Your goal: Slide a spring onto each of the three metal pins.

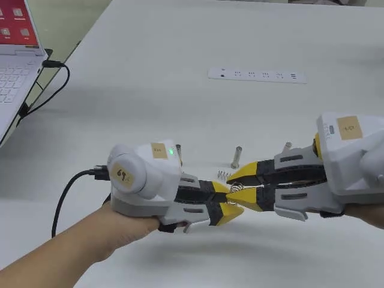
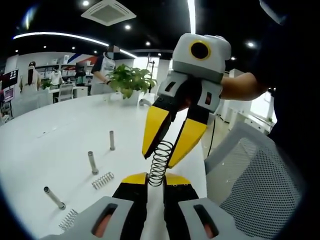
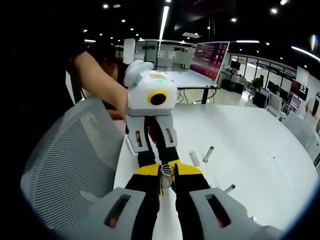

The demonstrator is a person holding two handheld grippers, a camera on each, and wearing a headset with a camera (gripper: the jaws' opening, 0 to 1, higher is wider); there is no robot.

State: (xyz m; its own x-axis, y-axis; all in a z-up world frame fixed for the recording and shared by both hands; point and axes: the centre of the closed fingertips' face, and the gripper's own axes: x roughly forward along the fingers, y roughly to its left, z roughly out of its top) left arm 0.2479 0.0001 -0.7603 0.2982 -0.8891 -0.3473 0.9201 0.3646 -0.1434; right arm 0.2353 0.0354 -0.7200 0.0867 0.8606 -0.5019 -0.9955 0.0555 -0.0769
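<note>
My left claw (image 2: 156,181) is pressed in on the lower end of a spring (image 2: 159,165). My right claw (image 3: 167,172) comes in nose to nose from the other side, its yellow tips closing on the upper end of the same coil. By my reading I hold it this way to pass it across and square it up in the air, so that one claw ends up gripping it cleanly with an open end free to go over a pin.

The spring is a short, bright wire coil, evenly wound and straight, held above the desk (image 1: 180,72) and touching nothing but the two claws.

Beyond it on the desk stand the pins: the far pin (image 2: 112,140), the middle pin (image 2: 92,162) and the near pin (image 2: 54,198), all bare. One loose spring (image 2: 102,180) lies just beside the middle pin, and a second loose spring (image 2: 68,219) lies near the near pin.
</note>
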